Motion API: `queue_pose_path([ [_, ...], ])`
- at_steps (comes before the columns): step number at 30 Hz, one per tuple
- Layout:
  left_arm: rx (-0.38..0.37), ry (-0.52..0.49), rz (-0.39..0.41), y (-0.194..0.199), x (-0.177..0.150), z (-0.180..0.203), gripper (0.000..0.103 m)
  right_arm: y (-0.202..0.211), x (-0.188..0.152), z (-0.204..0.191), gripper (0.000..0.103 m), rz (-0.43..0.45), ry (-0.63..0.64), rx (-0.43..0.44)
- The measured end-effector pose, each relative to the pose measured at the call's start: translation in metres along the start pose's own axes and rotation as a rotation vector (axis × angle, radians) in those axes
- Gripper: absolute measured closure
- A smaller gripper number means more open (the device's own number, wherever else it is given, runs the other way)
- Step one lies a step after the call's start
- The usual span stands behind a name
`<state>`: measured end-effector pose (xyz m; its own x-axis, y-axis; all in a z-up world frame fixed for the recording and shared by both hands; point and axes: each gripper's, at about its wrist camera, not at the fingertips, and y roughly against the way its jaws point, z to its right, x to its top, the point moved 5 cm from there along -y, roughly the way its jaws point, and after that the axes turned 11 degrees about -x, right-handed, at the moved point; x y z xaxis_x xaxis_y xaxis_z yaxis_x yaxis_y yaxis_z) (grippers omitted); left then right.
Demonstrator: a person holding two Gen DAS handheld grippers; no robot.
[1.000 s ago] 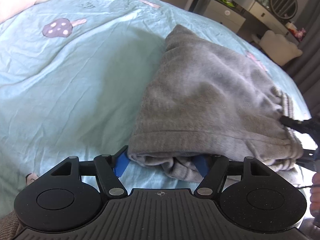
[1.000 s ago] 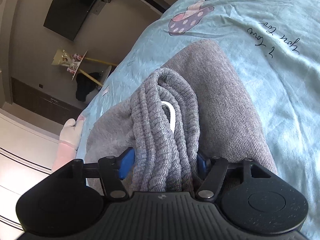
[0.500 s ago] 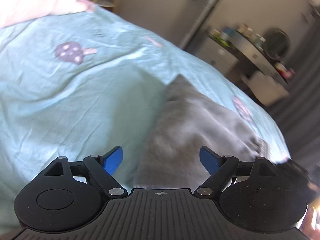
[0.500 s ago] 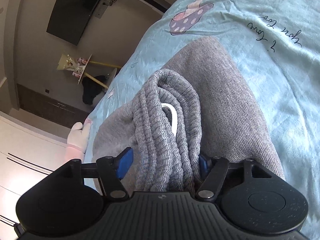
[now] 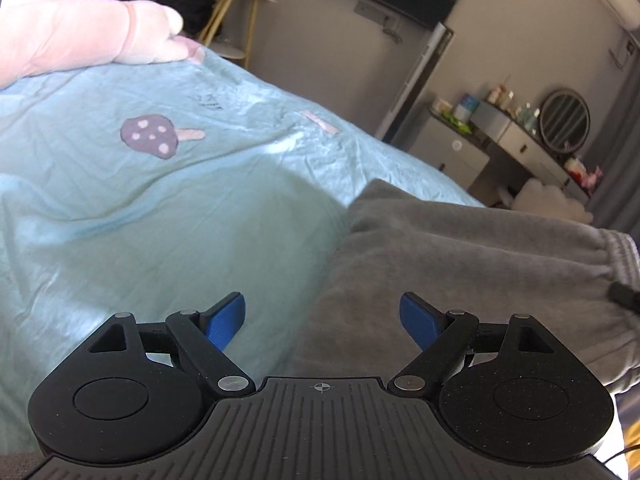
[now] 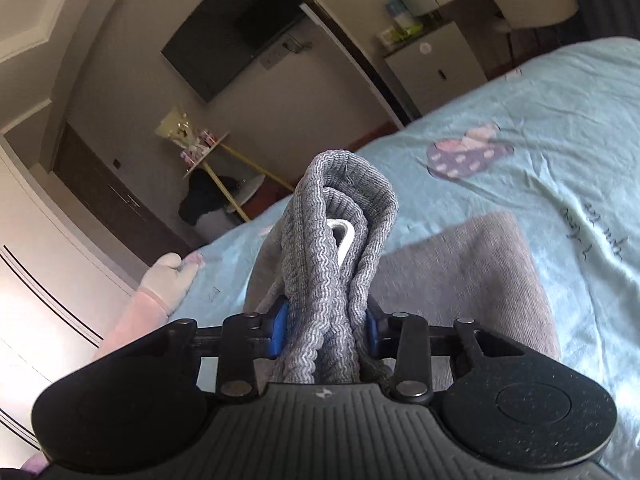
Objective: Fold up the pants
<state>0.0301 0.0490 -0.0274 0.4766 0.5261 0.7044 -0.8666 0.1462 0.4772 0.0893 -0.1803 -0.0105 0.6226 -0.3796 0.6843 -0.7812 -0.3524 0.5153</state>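
Note:
Grey folded pants (image 5: 460, 264) lie on the light blue bed sheet (image 5: 160, 220). My left gripper (image 5: 320, 304) hovers over their near left edge, open, its blue pads (image 5: 224, 316) clear of the cloth. In the right wrist view the ribbed grey waistband (image 6: 344, 216), bunched in several layers with a white drawstring showing, stands up between my right gripper's (image 6: 326, 326) jaws. Those jaws are closing and the pads press on it from both sides. The waistband is lifted off the rest of the pants (image 6: 472, 264), which stay flat on the sheet (image 6: 560, 160).
A pink plush pillow (image 5: 80, 40) lies at the bed's far left. Beyond the bed stand a round side table (image 5: 236, 12), a dresser with a round mirror (image 5: 520, 140) and a wall-mounted TV (image 6: 236, 32). A purple mushroom print (image 5: 150, 136) marks the sheet.
My left gripper let go of the pants' folded edge, opened wide and tipped upward. My right gripper rose with the waistband and closed tighter on it.

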Motion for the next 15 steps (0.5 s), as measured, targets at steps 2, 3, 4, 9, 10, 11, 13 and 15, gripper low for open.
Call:
queue_pose_path([
  [2, -0.007, -0.009, 0.001, 0.0, 0.0, 0.002, 0.014, 0.009, 0.007, -0.001, 0.067, 0.013, -0.012, 0.01],
  [3, -0.009, -0.018, -0.006, 0.0, -0.001, 0.004, 0.014, 0.011, 0.009, 0.001, 0.067, 0.017, -0.011, 0.007],
  [4, -0.011, -0.028, -0.013, -0.001, -0.002, 0.006, 0.014, 0.012, 0.009, 0.004, 0.067, 0.023, -0.002, -0.008],
  [9, -0.027, -0.079, -0.086, -0.012, -0.009, 0.014, 0.014, 0.0, -0.007, 0.038, 0.066, -0.005, 0.019, -0.13],
  [10, -0.029, -0.086, -0.115, -0.016, -0.011, 0.015, 0.013, -0.006, -0.012, 0.046, 0.063, -0.019, 0.053, -0.171],
  [11, -0.024, -0.094, -0.153, -0.021, -0.014, 0.016, 0.013, -0.012, -0.019, 0.054, 0.059, -0.035, 0.107, -0.245],
  [13, -0.001, -0.111, -0.228, -0.031, -0.022, 0.017, 0.013, -0.02, -0.033, 0.064, 0.044, -0.05, 0.221, -0.4],
  [15, 0.016, -0.145, -0.256, -0.034, -0.026, 0.02, 0.013, -0.012, -0.039, 0.064, 0.032, -0.005, 0.271, -0.442],
])
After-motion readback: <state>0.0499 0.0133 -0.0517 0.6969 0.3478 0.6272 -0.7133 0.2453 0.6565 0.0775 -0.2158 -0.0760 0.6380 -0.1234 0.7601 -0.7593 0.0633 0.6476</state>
